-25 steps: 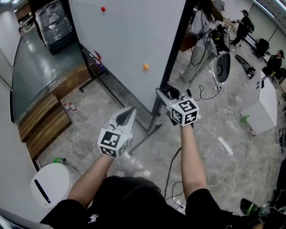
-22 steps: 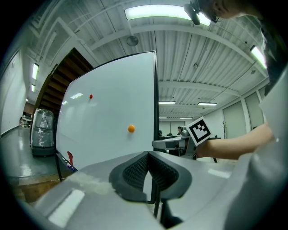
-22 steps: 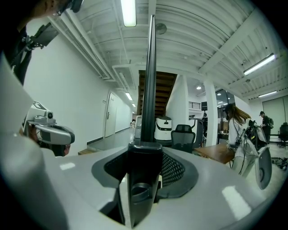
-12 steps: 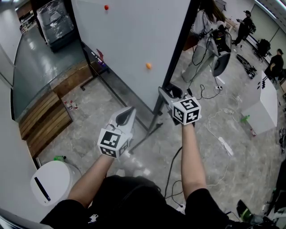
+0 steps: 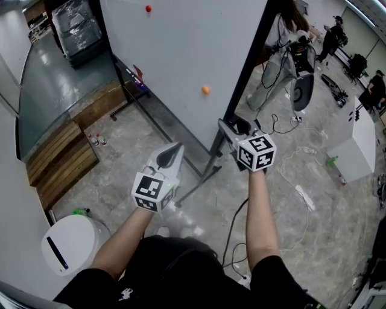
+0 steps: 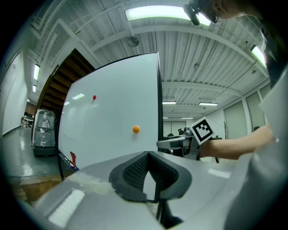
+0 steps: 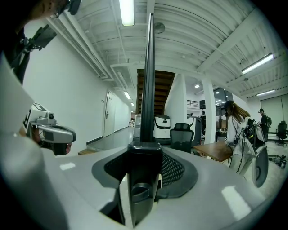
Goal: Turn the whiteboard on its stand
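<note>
Whiteboard point(image 5: 181, 54): upright on its stand on the grey floor point(image 5: 120, 151), directly ahead of the person. It is seen at an angle, white face toward the left. A black side upright point(image 5: 244, 72) runs down the board's right edge to a stand foot point(image 5: 202, 179) on the floor.

Right gripper point(image 5: 229, 128): jaws closed on the side upright, low on the board's right edge. The right gripper view shows the dark post between the two pads, touched on both sides, rising straight up out of the jaws.

Left gripper point(image 5: 172, 154): jaws closed together, nothing between them. It is held in the air below the board's lower edge, left of the right gripper and clear of both board and stand. Its own view looks onto the white face.

Board face: orange magnet point(image 5: 205, 90) near the right edge; red magnet point(image 5: 148, 8) higher and further left. A dark tray point(image 5: 123, 71) runs along the lower edge with a small red item point(image 5: 137, 72) on it; what the item is can't be made out.

Floor, elsewhere:
- wooden platform point(image 5: 60, 157) toward the left edge, two small bottles point(image 5: 93, 143) just beside it
- round white unit point(image 5: 69, 246) at the lower left
- black cable point(image 5: 232, 223) trailing under the right arm
- green bottle point(image 5: 330, 161) toward the right, well apart from the stand

A person point(image 5: 280, 36) stands beyond the board's right edge.
</note>
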`<state>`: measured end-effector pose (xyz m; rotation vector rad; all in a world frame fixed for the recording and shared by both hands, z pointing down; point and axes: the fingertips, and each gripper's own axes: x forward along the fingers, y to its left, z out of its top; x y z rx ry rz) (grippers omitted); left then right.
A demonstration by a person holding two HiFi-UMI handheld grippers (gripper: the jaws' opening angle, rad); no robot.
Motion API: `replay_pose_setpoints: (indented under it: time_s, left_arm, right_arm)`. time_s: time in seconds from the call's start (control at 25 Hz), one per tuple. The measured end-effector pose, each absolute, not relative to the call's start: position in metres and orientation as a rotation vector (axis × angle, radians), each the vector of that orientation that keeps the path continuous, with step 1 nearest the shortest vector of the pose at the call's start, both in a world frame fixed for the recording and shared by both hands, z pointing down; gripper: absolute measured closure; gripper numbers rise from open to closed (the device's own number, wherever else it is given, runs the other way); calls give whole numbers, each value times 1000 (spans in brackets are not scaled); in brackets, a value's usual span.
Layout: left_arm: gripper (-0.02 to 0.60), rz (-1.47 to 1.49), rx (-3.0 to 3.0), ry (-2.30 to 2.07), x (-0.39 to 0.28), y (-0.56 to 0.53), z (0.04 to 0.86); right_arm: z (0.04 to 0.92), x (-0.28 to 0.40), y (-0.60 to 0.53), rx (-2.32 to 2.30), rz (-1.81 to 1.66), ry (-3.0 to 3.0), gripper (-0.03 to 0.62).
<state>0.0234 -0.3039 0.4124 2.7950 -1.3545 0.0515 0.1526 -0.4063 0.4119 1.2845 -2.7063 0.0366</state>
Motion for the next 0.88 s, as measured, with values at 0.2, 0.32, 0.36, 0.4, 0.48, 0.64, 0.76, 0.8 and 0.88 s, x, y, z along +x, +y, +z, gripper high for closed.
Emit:
replay_pose_setpoints:
  time_s: [0.2, 0.32, 0.36, 0.4, 0.48, 0.64, 0.76, 0.8, 0.88]
  left_arm:
    - [578, 53, 2791, -1357, 21, -307, 410]
    - [578, 49, 2793, -1354, 20, -308, 407]
    - [578, 47, 2794, -1353, 20, -308, 407]
    - [578, 45, 2796, -1351, 20, -308, 406]
    - [578, 46, 2798, -1345, 21, -308, 404]
    - [578, 49, 2804, -1334, 20, -306, 406]
    - [578, 46, 2802, -1332, 17, -306, 404]
    - [578, 44, 2802, -1333, 17, -306, 403]
    - [578, 43, 2802, -1335, 15, -307, 400]
  right_arm:
    - [410, 155, -403, 1279, 48, -2702, 404]
    - [409, 157, -399, 1277, 50, -2696, 404]
    - [409, 158, -398, 1276, 50, -2694, 404]
    - [408, 158, -397, 1276, 50, -2690, 404]
    - [407, 160, -393, 1278, 51, -2684, 404]
    - [409, 162, -385, 1277, 53, -2679, 404]
    - [408, 160, -385, 1271, 62, -2670, 403]
    - [407, 160, -385, 1270, 65, -2670, 404]
    - [405, 161, -385, 1272, 69, -2670, 403]
